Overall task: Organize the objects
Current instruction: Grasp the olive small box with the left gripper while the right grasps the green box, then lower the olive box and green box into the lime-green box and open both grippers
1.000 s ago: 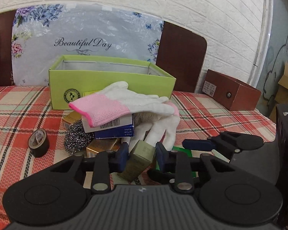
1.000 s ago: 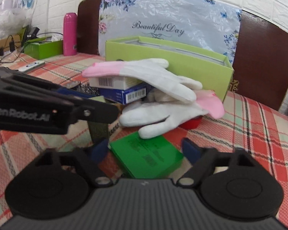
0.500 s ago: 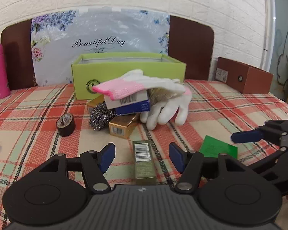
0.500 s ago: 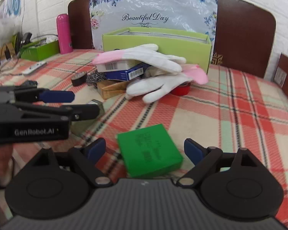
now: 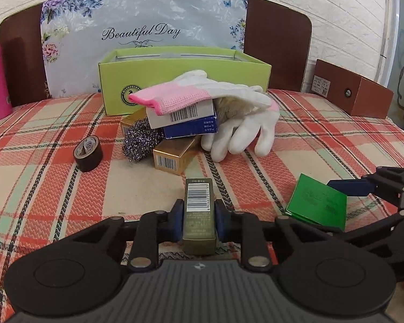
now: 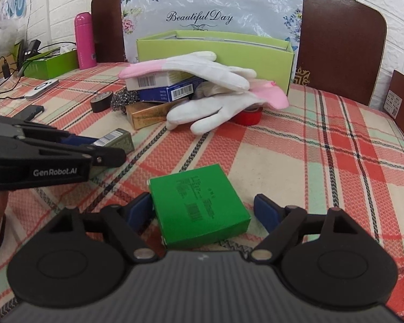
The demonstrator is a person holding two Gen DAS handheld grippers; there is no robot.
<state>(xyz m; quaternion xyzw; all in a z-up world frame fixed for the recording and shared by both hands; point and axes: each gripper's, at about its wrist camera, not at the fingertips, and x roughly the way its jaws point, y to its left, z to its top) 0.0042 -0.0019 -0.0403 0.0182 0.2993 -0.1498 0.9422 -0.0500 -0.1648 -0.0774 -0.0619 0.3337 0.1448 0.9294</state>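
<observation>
On a plaid-covered tabletop [image 5: 67, 210], the left tongs [image 5: 198, 216] close on a slim olive-gold carton [image 5: 199, 210] lying flat, the blue pads pressing its long sides just behind the barcoded end; the right tongs [image 6: 204, 211] are narrowing around a flat green box [image 6: 199, 204] that lies on the cloth between them, the left pad at its edge and the right pad clear of it. Both cartons look light and stiff, though thin card would likely dent under a hard squeeze, so the opposite side walls near the middle seem the soundest places to hold. Farther back, a heap of white-and-pink gloves [image 5: 229, 99], stacked boxes, a steel scourer [image 5: 140, 140] and a tape roll [image 5: 88, 153] sits before the open lime-green box [image 5: 184, 78], the likely home for the lot
</observation>
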